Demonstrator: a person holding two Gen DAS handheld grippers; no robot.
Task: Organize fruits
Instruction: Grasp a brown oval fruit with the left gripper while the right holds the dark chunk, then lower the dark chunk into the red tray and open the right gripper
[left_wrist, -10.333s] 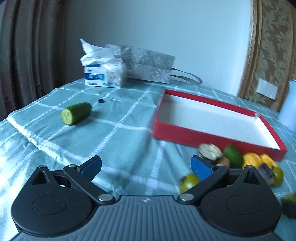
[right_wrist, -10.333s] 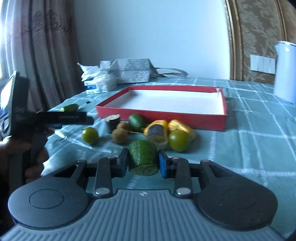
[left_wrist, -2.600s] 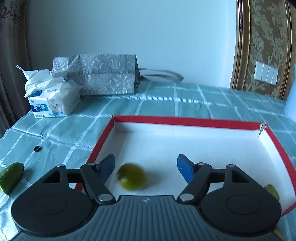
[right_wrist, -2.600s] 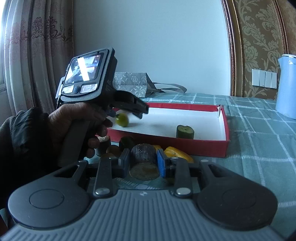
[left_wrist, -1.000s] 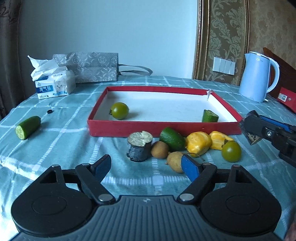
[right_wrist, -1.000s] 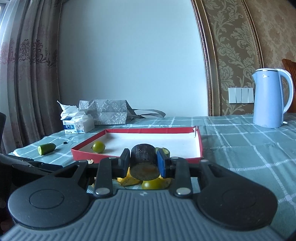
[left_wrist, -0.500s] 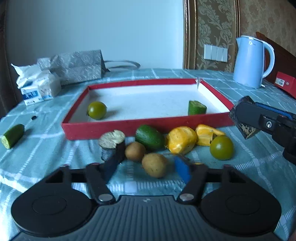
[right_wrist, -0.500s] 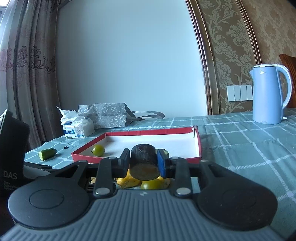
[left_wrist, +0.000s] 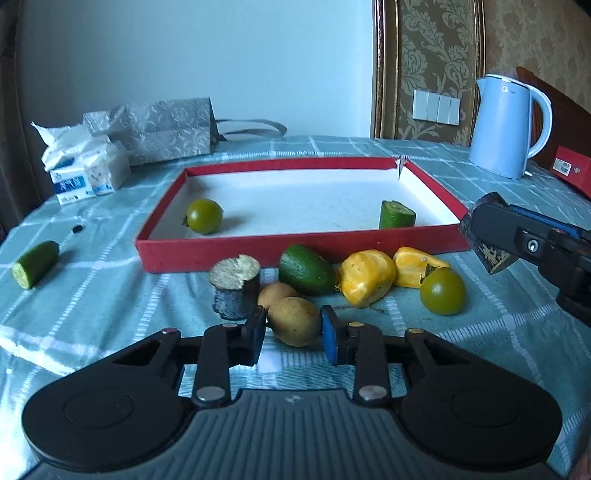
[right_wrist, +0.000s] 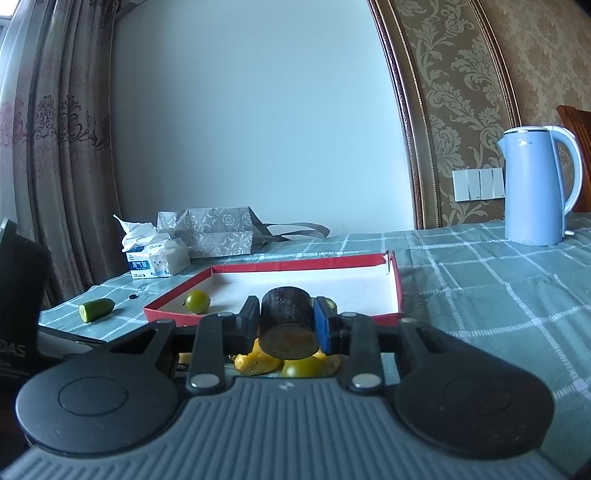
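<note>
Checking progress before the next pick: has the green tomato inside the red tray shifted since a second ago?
No. The green tomato still lies by the red tray's left wall near the front corner, as before; only the camera has swung.

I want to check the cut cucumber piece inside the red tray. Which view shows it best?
The left wrist view: the cucumber piece stands in plain sight on the red tray, near its right wall. In the right wrist view only a sliver shows behind the dark chunk held in the right hand-held gripper.
</note>
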